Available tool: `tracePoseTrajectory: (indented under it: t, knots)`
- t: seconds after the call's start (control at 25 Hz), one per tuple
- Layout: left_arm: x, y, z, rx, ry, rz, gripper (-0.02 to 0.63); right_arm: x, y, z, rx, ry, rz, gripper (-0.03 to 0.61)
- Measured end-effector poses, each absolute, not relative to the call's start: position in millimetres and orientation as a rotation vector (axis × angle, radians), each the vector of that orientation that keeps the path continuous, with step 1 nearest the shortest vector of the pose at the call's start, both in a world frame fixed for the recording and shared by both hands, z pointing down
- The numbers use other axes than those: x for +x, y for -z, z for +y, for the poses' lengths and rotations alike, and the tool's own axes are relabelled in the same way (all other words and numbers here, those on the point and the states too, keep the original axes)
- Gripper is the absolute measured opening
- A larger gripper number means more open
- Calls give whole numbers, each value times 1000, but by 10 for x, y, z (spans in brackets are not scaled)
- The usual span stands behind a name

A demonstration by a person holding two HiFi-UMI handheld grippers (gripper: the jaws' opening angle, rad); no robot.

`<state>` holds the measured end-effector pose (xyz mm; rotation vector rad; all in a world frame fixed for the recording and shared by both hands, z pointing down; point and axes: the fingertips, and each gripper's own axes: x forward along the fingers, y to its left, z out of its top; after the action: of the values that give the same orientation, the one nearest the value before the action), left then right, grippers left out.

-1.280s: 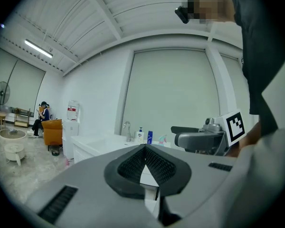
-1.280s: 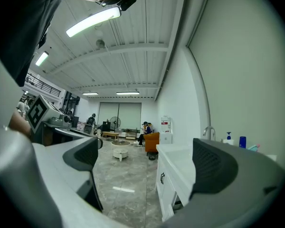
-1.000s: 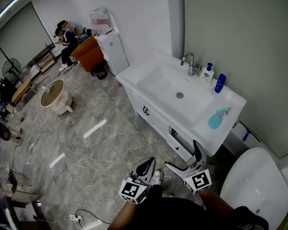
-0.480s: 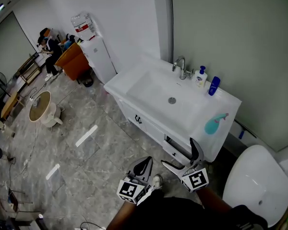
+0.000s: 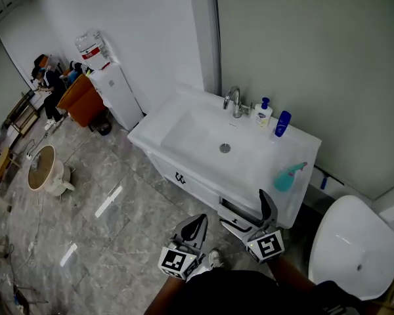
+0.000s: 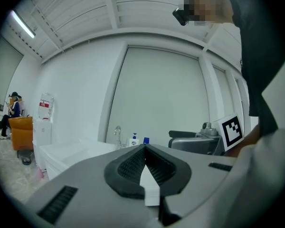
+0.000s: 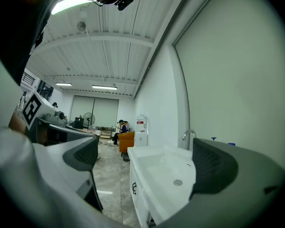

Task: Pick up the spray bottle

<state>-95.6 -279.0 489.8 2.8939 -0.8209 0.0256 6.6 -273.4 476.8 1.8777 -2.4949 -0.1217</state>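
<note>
Here's the teal spray bottle (image 5: 287,177), lying on its side at the right end of the white worktop (image 5: 184,105), just right of the basin (image 5: 203,133). Behind it, along the wall, a blue bottle (image 5: 282,124) and a soap dispenser (image 5: 263,112) stand beside the tap (image 5: 233,102). The right gripper (image 5: 249,216) hangs in front of the cabinet, below the bottle and apart from it, jaws spread wide with nothing between them. The left gripper (image 5: 196,226) sits further left over the floor, jaws pressed together and empty. A white toilet (image 5: 348,248) shows at the right.
</note>
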Motion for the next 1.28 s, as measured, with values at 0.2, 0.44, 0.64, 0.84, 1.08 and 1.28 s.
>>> tracePoseTrajectory:
  t: [0.2, 0.44, 0.64, 0.84, 1.08, 1.28]
  knots:
    - [-869, -4939, -2995, 2912, -24, -737, -5, 154, -4786, -2893, 1953, 128, -2429, 592]
    - [-683, -4922, -3189, 2943, -14, -616, -5, 331, -4760, -2963, 2044, 127, -2340, 592]
    - [-424, -4983, -3216, 2949, -36, -491, -5, 582, -4852, -2898, 2120, 86, -2250, 592]
    - [-154, -5038, -3305, 2956, -34, -421, -5, 857, -4902, -2841, 2179, 49, -2163, 592]
    - [191, -5021, -3356, 2956, -28, -372, -5, 1292, -5081, -2793, 2228, 37, -2056, 591]
    - [426, -5143, -3404, 2963, -72, -334, -5, 1615, -5312, -2794, 2251, -28, -1989, 591]
